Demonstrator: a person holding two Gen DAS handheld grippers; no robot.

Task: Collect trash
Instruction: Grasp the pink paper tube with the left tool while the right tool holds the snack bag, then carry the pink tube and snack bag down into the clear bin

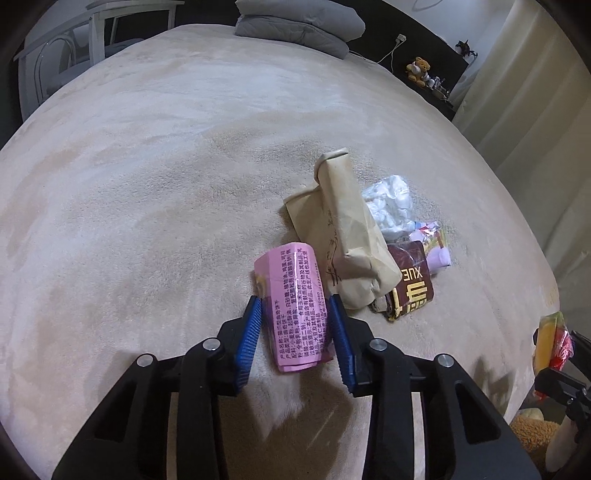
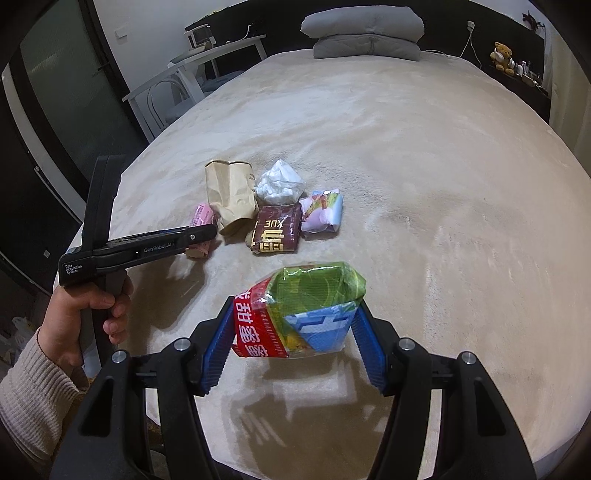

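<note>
Mid-collection: the left tongs (image 1: 294, 308) pinch the pink wrapper (image 1: 293, 302) at lower centre, still resting on the bed (image 1: 147, 166); the right tongs (image 2: 293, 328) hold a colourful snack bag (image 2: 303, 314) aloft. Next, probably lift the wrapper clear of the paper bag (image 1: 347, 236) just beside it

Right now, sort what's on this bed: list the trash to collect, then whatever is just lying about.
Trash:
pink wrapper, between the left claw pads
colourful packet, held in the right claw
brown paper bag
dark red packet
crumpled clear plastic
pastel wrapper

Lying about:
folded grey bedding
teddy bear
</note>
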